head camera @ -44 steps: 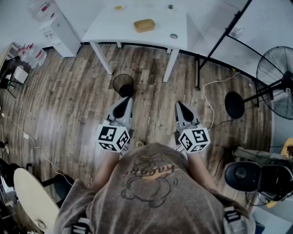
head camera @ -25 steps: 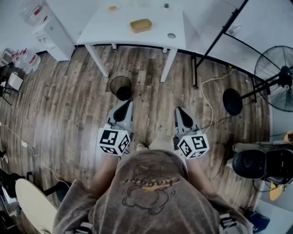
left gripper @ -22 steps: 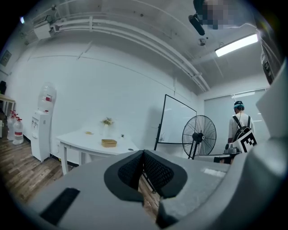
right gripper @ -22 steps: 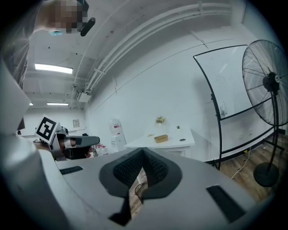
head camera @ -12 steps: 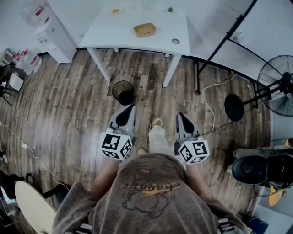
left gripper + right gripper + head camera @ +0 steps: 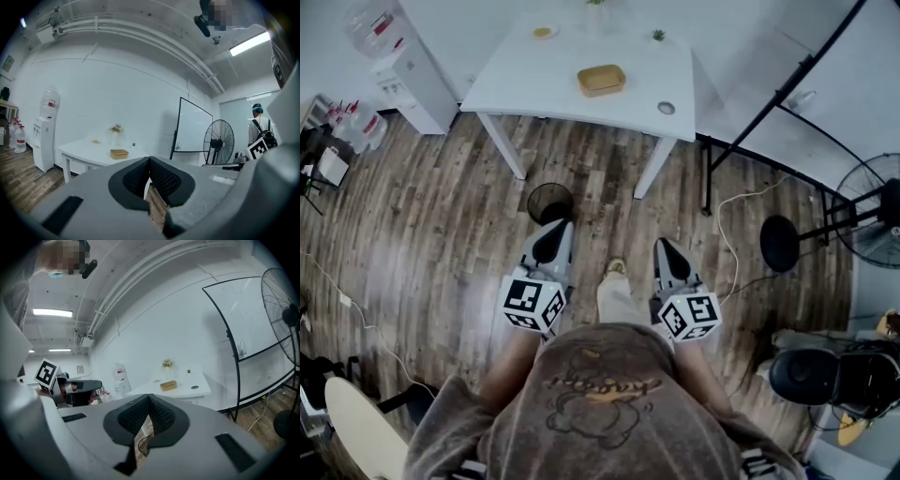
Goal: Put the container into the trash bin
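Observation:
A tan container (image 6: pixel 601 80) with a lid lies on the white table (image 6: pixel 534 70) far ahead; it also shows small in the left gripper view (image 6: pixel 119 153) and the right gripper view (image 6: pixel 168 386). A black mesh trash bin (image 6: pixel 549 201) stands on the wood floor in front of the table's left leg. My left gripper (image 6: pixel 553 235) is shut and empty, its tips just short of the bin in the head view. My right gripper (image 6: pixel 666 252) is shut and empty too, held level beside the left one, well short of the table.
A water dispenser (image 6: pixel 403 56) stands left of the table. A whiteboard stand (image 6: pixel 778 94) and a floor fan (image 6: pixel 862 202) are to the right, with a cable (image 6: pixel 727 220) on the floor. A dark chair (image 6: pixel 825 375) is at my right. A small lid (image 6: pixel 666 108) lies on the table.
The table, container and bin have come closer as I walk forward. Both grippers stay shut and level in front of my body.

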Demonstrator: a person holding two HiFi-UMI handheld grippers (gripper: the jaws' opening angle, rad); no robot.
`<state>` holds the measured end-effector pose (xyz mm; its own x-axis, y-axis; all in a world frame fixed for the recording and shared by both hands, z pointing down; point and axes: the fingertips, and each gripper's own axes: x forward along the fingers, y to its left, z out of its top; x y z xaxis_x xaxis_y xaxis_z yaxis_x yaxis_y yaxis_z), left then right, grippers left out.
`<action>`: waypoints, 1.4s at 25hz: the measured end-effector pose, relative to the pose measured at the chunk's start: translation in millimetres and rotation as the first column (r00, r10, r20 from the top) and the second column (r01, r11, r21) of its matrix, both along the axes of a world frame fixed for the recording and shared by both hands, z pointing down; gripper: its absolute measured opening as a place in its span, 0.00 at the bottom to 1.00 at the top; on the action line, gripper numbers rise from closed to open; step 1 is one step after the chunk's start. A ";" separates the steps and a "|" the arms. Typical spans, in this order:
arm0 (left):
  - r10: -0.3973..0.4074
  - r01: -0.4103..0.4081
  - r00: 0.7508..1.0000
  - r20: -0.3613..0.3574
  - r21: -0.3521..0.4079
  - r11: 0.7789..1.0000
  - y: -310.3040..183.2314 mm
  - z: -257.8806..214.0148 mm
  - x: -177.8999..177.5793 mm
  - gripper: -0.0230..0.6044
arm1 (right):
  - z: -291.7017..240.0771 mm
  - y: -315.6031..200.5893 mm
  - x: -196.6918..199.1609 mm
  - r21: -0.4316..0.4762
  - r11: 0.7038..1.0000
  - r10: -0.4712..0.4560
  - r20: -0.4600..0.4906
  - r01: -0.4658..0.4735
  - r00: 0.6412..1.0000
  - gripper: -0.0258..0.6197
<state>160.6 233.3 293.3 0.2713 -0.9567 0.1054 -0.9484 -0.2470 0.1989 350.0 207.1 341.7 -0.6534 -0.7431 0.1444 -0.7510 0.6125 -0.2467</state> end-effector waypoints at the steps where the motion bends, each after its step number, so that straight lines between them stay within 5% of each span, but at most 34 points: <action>1: -0.003 0.003 1.000 0.001 -0.003 1.000 -10.3 0.0 -2.1 0.04 | -1.2 -11.9 -2.0 0.001 1.000 -0.004 0.000 0.004 1.000 0.04; 21: -0.098 0.098 0.995 0.004 -0.007 0.995 -193.4 -22.0 -15.5 0.04 | -20.0 -213.4 -20.8 -0.003 0.994 -0.109 0.002 0.109 0.994 0.04; 35: -0.176 0.176 0.984 0.022 -0.002 0.984 -255.1 -14.7 -26.5 0.04 | -5.8 -290.9 -30.5 -0.006 0.984 -0.178 -0.009 0.178 0.984 0.04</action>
<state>134.0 -21.8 278.6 0.0962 -0.9889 0.1134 -0.9810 -0.0750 0.1787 319.5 -83.8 335.9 -0.7740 -0.6139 0.1550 -0.6322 0.7356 -0.2434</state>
